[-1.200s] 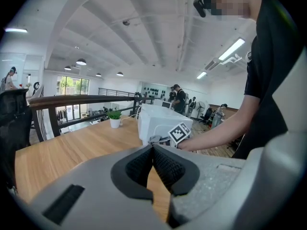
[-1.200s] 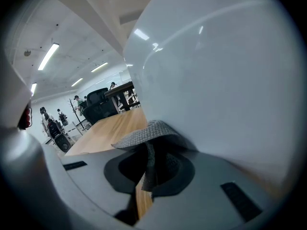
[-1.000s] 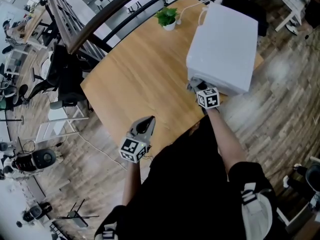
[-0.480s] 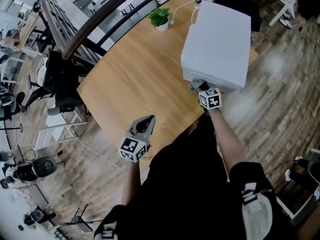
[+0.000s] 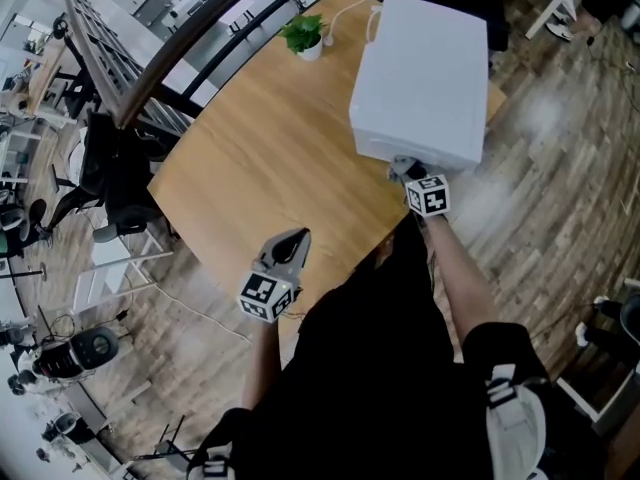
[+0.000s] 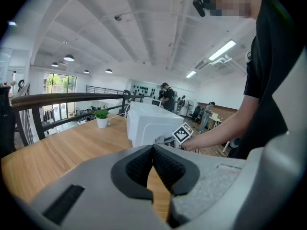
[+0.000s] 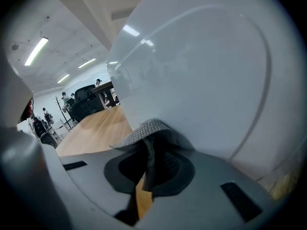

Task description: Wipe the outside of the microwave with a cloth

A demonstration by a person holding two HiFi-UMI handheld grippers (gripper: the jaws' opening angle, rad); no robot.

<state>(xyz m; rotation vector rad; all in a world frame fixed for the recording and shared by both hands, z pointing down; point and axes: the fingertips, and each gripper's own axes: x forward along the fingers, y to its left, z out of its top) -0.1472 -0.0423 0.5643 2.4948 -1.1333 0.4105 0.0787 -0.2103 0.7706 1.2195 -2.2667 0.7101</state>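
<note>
the right gripper [image 7: 148,164] is clenched on a grey cloth [image 7: 144,133], and the cloth's folded edge is pressed against the lower part of the near side of the white microwave [image 5: 420,68]. the microwave stands at the far right corner of the wooden table [image 5: 250,158]. only a narrow strip of cloth sits between the jaws, so, as i judge it, a hard drag across that glossy face could pull the cloth free or let the bare jaw tips scrape it. a heavy push might also slide the microwave back toward the white cord [image 5: 350,13] behind it. the left gripper [image 6: 153,164] hangs by the table's near edge with its jaws closed together on nothing. it is well apart from the microwave, so it braces nothing. counted: one microwave, one cloth, two grippers, one cord, one small potted plant [image 5: 303,34] at the far edge, one table.
</note>
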